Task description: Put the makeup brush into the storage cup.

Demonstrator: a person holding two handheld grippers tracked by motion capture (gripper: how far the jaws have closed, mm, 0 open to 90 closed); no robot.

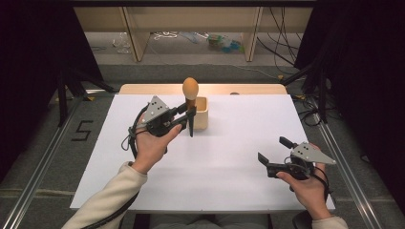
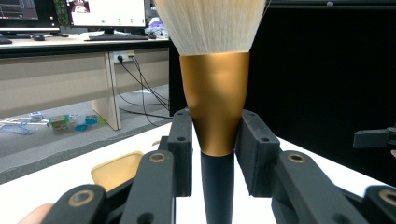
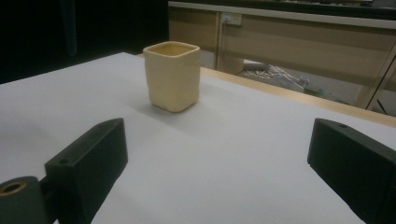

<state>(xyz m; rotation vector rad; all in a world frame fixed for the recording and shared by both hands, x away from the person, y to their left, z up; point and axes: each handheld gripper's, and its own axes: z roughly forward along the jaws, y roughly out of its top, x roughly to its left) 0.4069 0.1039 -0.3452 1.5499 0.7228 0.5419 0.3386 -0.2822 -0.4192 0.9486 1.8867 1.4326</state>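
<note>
I have the makeup brush (image 1: 190, 98) clamped in my left hand-held gripper (image 1: 187, 114); in the left gripper view the jaws pinch it right where the gold ferrule narrows into the black handle (image 2: 217, 186), with the pale bristles (image 2: 212, 23) standing upright above. From the high view the brush is held vertical, lifted clear of the white counter (image 1: 215, 162), just in front of the cream square cup (image 1: 201, 113) and slightly to its left, its handle tip pointing down. So the pickup looks done to me; what I judge is left is carrying the brush over the cup's open mouth and lowering the handle inside, then letting go. The cup (image 3: 172, 77) stands upright and appears empty as far as I can see into it, near the far edge of the counter. My right hand-held gripper (image 1: 277, 155) sits well apart on the near right side, jaws spread wide with nothing between them, aimed toward the cup and idle. Nothing yet rests in the cup, so I would call this roughly the halfway point.
</note>
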